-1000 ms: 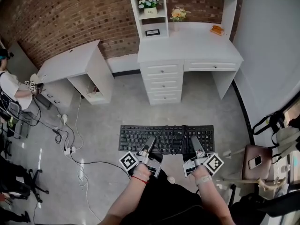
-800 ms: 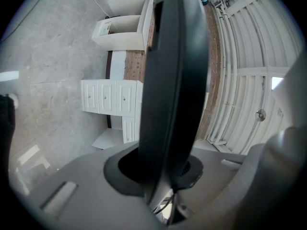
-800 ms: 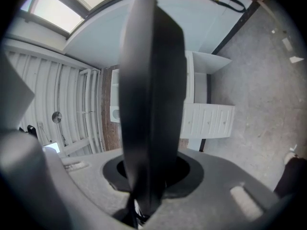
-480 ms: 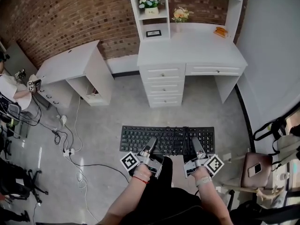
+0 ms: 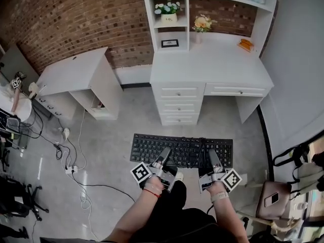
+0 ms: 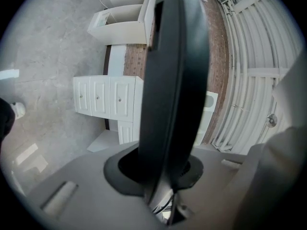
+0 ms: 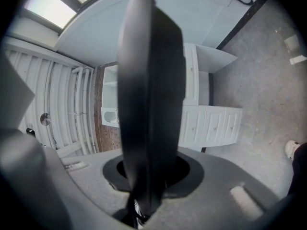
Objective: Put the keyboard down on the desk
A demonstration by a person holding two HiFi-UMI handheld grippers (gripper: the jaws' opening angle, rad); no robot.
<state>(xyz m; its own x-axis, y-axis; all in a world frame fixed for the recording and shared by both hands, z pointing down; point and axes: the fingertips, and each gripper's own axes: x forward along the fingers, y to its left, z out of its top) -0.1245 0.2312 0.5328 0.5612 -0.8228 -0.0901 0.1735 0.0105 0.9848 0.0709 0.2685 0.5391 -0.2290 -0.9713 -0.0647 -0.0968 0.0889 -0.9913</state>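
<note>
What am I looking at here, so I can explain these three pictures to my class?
No robot: a person works two hand-held grippers. The overhead picture comes from a camera on their head, looking down. The left gripper and right gripper each pinch the near edge of a black keyboard between two fingers, holding it above the floor. The other two pictures come from cameras on the grippers, so the keyboard appears edge-on. Ahead stands a white desk.

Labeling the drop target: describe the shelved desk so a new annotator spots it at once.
Start at the brick wall across the back. Two white desks stand by it; take the right desk, ahead of the held keyboard. Unlike the plain left desk, it has a stack of drawers and a shelf unit holding flowers.
</note>
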